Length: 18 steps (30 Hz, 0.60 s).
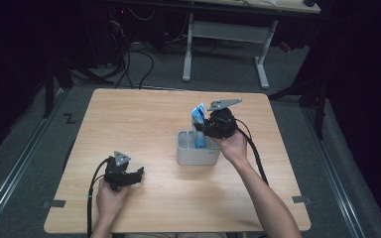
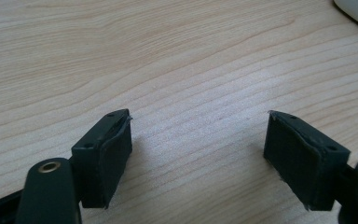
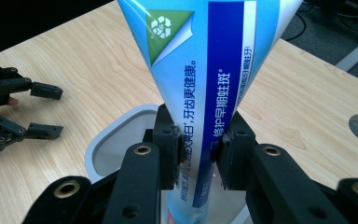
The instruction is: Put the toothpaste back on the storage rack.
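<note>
A blue and white plastic toothpaste tube (image 3: pixel 209 84), judged light, soft and slippery, is pinched mid-body by the right gripper (image 3: pixel 200 154) above the grey plastic holder (image 1: pixel 191 153) on the wooden desk (image 1: pixel 129 124), while the left gripper (image 2: pixel 198 154) is held wide, empty.

A holder (image 1: pixel 197 153) stands on the surface (image 1: pixel 144 119), a little right of its middle. A tube (image 1: pixel 198 115) stands upright in the holder's right part, its upper end rising above the rim. The right hand-held gripper (image 1: pixel 202 128) sits over the holder's right side, its jaws pressed on the tube from both sides. The left hand-held gripper (image 1: pixel 140 173) lies low over the surface's near left part, well apart from the holder, jaws spread and pointing right. A second table (image 1: pixel 258 6) stands on the floor behind the surface
</note>
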Each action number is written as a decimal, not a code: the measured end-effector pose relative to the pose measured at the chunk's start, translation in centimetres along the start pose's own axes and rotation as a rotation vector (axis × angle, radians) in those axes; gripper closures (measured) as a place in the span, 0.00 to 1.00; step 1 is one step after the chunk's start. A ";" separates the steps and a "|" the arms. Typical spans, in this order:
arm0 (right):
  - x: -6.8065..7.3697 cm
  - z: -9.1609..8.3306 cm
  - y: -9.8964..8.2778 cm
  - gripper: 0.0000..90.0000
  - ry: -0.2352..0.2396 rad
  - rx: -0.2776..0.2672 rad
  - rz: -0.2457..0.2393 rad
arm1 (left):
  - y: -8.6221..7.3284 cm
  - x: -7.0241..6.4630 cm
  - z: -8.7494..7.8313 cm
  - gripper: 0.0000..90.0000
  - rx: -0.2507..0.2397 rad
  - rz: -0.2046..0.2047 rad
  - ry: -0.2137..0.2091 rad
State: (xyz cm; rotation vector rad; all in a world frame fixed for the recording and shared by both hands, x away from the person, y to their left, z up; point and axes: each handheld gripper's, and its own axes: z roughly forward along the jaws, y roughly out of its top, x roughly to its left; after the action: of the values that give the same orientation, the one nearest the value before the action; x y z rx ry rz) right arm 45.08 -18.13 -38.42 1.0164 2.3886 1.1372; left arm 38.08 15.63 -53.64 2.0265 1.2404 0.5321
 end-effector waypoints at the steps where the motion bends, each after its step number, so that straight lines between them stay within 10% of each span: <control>1: 0.0 0.1 -0.1 0.80 0.001 0.000 0.004 | 0.0 0.0 0.0 0.26 0.000 0.000 0.000; 18: 0.1 1.4 -1.6 0.80 0.031 0.062 0.009 | 0.0 0.0 0.0 0.26 -0.001 0.000 0.000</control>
State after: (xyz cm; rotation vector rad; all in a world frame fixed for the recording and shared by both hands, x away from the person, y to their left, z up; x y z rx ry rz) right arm 45.02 -18.01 -40.49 1.0380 2.4596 1.0965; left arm 38.08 15.63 -53.65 2.0258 1.2405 0.5320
